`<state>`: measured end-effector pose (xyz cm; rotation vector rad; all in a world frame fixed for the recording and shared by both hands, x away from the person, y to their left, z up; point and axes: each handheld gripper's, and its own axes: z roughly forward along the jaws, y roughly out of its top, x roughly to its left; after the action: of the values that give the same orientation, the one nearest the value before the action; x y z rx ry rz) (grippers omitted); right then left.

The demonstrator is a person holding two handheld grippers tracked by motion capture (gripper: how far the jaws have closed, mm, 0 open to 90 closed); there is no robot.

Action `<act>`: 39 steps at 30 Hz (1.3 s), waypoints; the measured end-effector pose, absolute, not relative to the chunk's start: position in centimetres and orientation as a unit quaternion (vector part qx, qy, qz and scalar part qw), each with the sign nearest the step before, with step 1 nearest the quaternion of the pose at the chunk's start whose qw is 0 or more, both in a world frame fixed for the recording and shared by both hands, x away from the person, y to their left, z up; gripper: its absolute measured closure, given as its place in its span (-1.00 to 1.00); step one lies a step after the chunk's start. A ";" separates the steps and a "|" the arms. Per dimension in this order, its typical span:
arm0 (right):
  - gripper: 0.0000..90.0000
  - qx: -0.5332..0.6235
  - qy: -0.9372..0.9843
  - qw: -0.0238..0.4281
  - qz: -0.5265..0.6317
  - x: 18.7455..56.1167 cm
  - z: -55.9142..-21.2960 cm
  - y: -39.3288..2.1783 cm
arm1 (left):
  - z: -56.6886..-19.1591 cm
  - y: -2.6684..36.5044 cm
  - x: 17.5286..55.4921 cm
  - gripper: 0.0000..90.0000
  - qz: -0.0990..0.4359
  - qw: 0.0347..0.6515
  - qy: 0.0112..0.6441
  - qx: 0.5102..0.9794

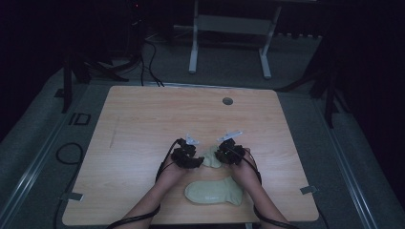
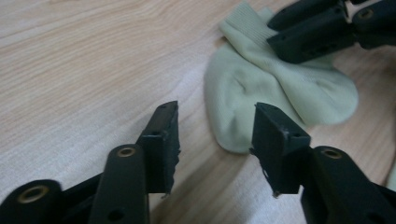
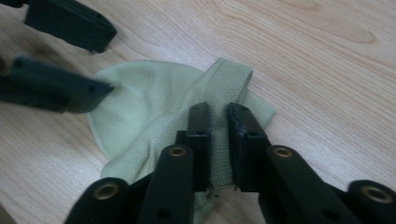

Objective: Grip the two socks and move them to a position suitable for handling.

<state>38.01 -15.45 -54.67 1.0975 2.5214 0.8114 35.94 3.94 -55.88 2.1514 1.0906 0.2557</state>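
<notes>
A pale green sock [image 1: 210,158] lies crumpled on the wooden table [image 1: 143,124] between my two grippers. My right gripper [image 3: 218,112] is shut on the sock's ribbed cuff [image 3: 231,81], which stands up between its pads. In the high view the right gripper [image 1: 221,155] sits at the sock's right side. My left gripper [image 2: 218,114] is open, and the rounded edge of the sock [image 2: 243,93] lies just ahead of its jaws without the pads pressing it. In the high view the left gripper [image 1: 197,160] is at the sock's left side.
A second pale green sock [image 1: 215,192] lies flat near the table's front edge, between the person's forearms. A round cable hole [image 1: 228,101] is at the table's far side. A white frame [image 1: 229,43] and cables [image 1: 67,155] are on the floor around the table.
</notes>
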 end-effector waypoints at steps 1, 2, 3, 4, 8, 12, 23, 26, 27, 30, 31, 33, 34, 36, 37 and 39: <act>0.80 0.379 0.871 0.138 0.280 38.0 -54.7 -15.4 | -55.9 3.9 36.0 0.26 0.096 0.352 0.425 0.828; 0.81 0.379 0.871 0.140 0.280 37.9 -54.7 -15.3 | -55.9 4.0 36.1 0.32 0.090 0.356 0.427 0.827; 0.82 0.379 0.871 0.140 0.281 37.9 -54.7 -15.3 | -56.0 3.9 36.2 0.41 0.084 0.360 0.424 0.827; 0.82 0.379 0.871 0.140 0.281 37.9 -54.7 -15.3 | -56.0 3.9 36.2 0.45 0.084 0.360 0.424 0.827; 0.84 0.381 0.867 0.141 0.287 37.9 -54.8 -15.3 | -56.2 3.5 36.1 0.74 0.077 0.368 0.419 0.827; 0.87 0.387 0.865 0.140 0.286 37.9 -54.8 -15.3 | -56.2 3.5 36.0 0.94 0.067 0.382 0.420 0.821; 0.88 0.393 0.850 0.151 0.316 37.1 -52.3 -17.1 | -53.5 5.3 34.9 0.95 0.084 0.388 0.401 0.826; 0.88 0.401 0.842 0.157 0.323 37.1 -51.7 -18.4 | -52.9 6.2 34.6 0.95 0.094 0.379 0.401 0.829; 0.88 0.407 0.840 0.158 0.323 37.1 -51.6 -18.8 | -52.8 6.6 34.7 0.95 0.093 0.374 0.401 0.831; 0.88 0.415 0.836 0.157 0.322 37.4 -51.6 -20.0 | -52.6 7.6 34.8 0.94 0.093 0.364 0.403 0.834; 0.87 0.421 0.835 0.152 0.322 37.4 -51.7 -20.3 | -52.6 7.8 34.9 0.94 0.093 0.363 0.406 0.833; 0.87 0.426 0.834 0.150 0.318 37.7 -52.1 -20.6 | -52.8 8.0 35.2 0.94 0.090 0.355 0.408 0.836; 0.87 0.427 0.835 0.147 0.315 37.8 -52.3 -20.8 | -52.9 8.0 35.4 0.94 0.091 0.354 0.411 0.835; 0.87 0.430 0.835 0.144 0.311 38.0 -52.7 -20.7 | -53.2 7.8 35.5 0.94 0.090 0.346 0.409 0.839; 0.87 0.428 0.838 0.146 0.306 38.0 -52.9 -20.6 | -53.4 7.8 35.6 0.94 0.086 0.346 0.412 0.838; 0.87 0.428 0.841 0.145 0.297 38.1 -53.3 -20.3 | -53.9 7.5 35.7 0.94 0.082 0.340 0.412 0.841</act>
<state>38.08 -20.28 -53.31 1.2318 2.4234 0.8561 35.66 7.50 -53.92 2.1906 1.0731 0.2146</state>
